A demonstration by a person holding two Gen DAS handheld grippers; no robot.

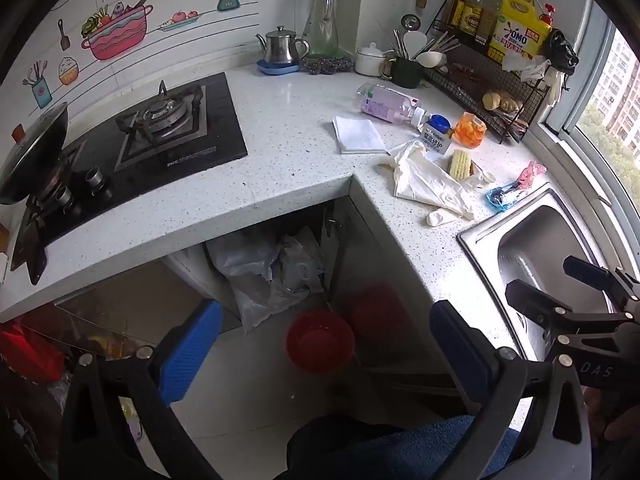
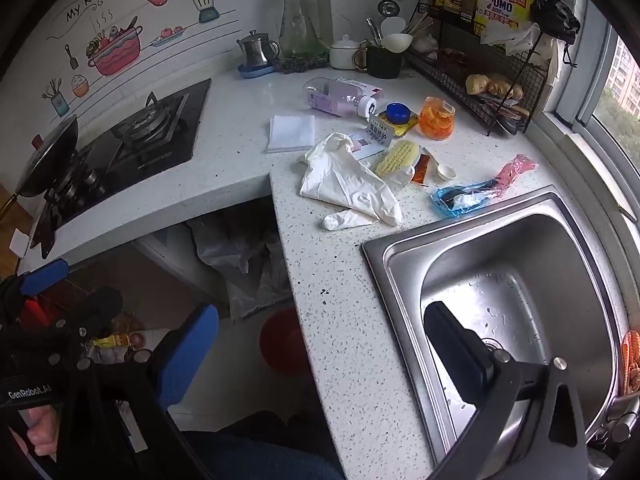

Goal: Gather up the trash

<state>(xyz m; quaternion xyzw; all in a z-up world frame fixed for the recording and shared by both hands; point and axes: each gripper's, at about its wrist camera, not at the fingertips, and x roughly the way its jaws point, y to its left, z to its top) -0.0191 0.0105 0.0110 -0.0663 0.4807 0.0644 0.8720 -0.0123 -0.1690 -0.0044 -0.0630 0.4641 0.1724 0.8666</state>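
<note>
Both sets of jaws stand wide apart with nothing between them. My left gripper (image 1: 326, 346) hangs over the floor in front of the open cabinet; between its blue pads I see a red bowl (image 1: 320, 340) on the floor and, behind it, a bin bag (image 1: 266, 276) inside the cabinet. My right gripper (image 2: 320, 354) straddles the bench (image 2: 344, 304) edge, one finger over the floor, the other over the sink (image 2: 500, 304). Neither touches anything. Trash lies on the bench beyond the sink's far-left corner: a white glove (image 2: 348, 184) crumpled nearest the bench's inner corner, a yellow brush (image 2: 394, 162) touching its far side, a sauce sachet (image 2: 422, 170) and white spoon (image 2: 446, 172) just beside that. A blue wrapper (image 2: 460, 200) and pink wrapper (image 2: 516, 168) lie close to the sink's far rim. Further back: a folded tissue (image 2: 292, 132), a tipped bottle (image 2: 340, 98), a blue-capped jar (image 2: 394, 118), an orange bag (image 2: 438, 118). The hob (image 2: 132, 140) is at left, well apart from the trash.
</note>
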